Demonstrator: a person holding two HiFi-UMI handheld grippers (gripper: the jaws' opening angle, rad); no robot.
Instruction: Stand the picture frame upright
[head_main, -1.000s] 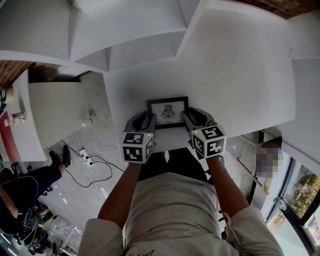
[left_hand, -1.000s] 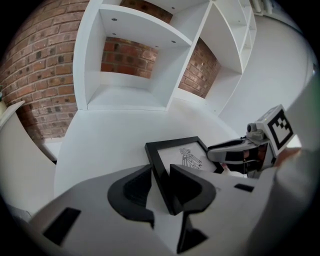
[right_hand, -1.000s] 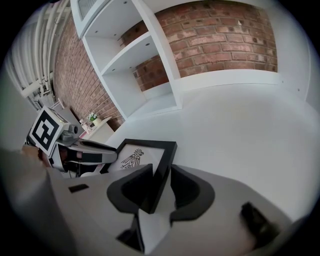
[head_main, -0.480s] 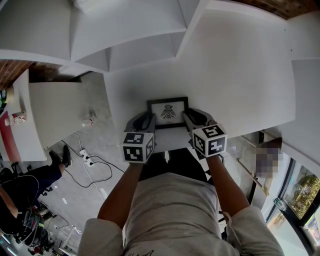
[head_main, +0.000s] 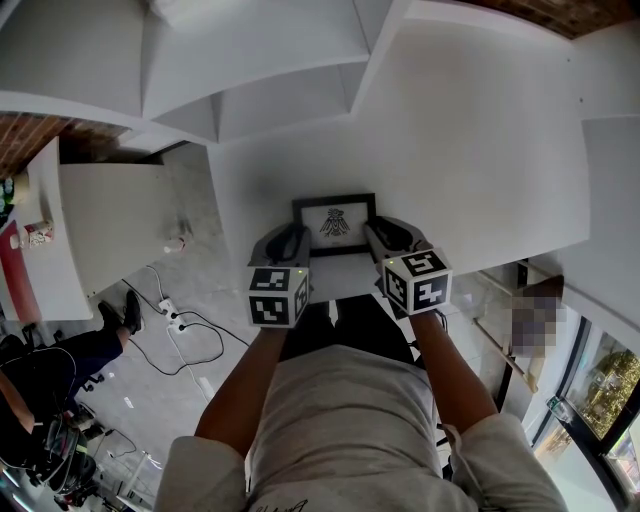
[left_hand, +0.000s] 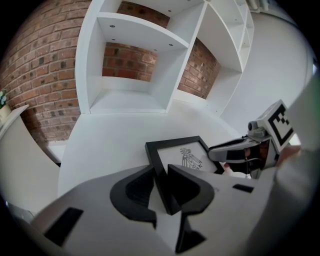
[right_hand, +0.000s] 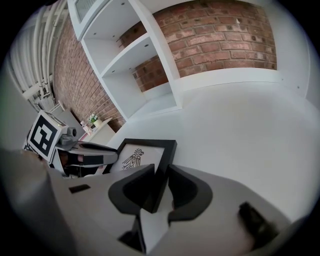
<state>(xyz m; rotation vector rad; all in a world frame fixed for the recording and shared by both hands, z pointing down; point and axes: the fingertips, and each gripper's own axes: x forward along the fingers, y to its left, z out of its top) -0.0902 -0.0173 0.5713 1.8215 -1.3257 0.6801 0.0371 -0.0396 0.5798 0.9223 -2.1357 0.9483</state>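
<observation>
The picture frame (left_hand: 182, 156) has a black moulding with a soft satin sheen; whether it is wood or plastic I can't tell from here. It surrounds a print on matt white paper. The tabletop (left_hand: 107, 137) under it is white, smooth and matt, like the painted-looking shelving (left_hand: 131, 102) at its far edge. Behind that, the brick wall (left_hand: 127, 62) is rough and red-brown, with pale gritty joints. The left gripper (left_hand: 161, 175), jaws closing about the frame's edge, and the right gripper (right_hand: 160, 175) have dull grey plastic-looking shells. Their jaws carry black, ribbed, rubbery-looking pads.
</observation>
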